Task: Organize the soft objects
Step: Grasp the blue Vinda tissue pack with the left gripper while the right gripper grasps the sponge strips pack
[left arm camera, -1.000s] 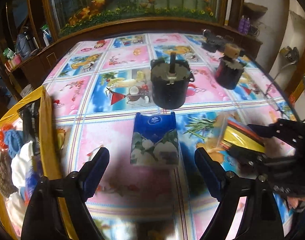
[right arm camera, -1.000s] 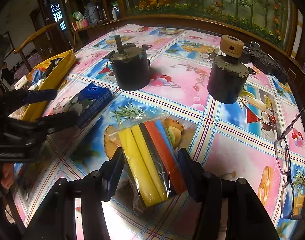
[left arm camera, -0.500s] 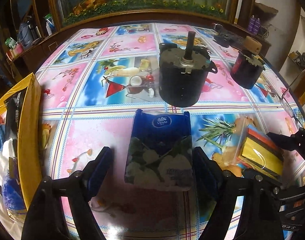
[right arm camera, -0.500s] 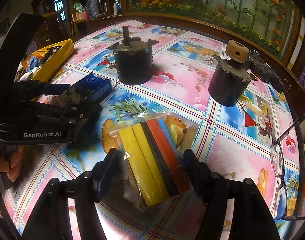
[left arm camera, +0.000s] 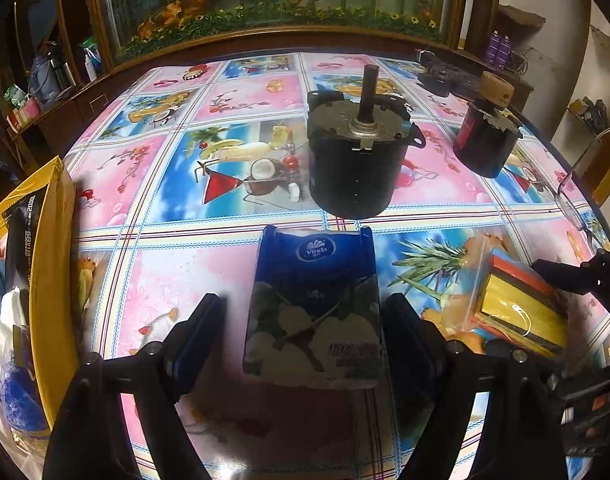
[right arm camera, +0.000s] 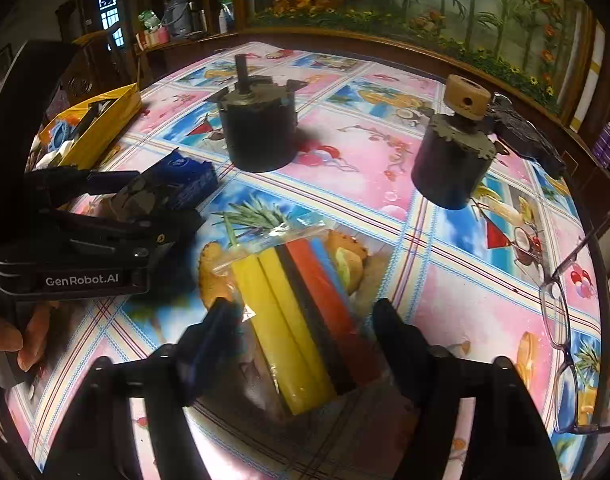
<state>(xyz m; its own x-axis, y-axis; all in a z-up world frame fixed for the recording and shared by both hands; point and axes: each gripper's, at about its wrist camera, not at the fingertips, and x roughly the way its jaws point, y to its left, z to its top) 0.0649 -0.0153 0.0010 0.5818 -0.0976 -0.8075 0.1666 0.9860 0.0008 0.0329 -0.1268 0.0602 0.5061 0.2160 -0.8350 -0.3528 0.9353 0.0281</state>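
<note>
Through the left wrist view, the tissue pack (left arm camera: 315,308) lay on the table (left arm camera: 177,272) between the fingers of the left hand-held gripper (left arm camera: 303,336), its long axis running toward twelve o'clock; the jaws stood wide, one pad near its edge, the other apart. Through the right wrist view, the bag of foam strips (right arm camera: 301,316) sat between the right hand-held gripper (right arm camera: 305,336) fingers, long axis toward eleven o'clock, jaws closing, not yet pressing.
</note>
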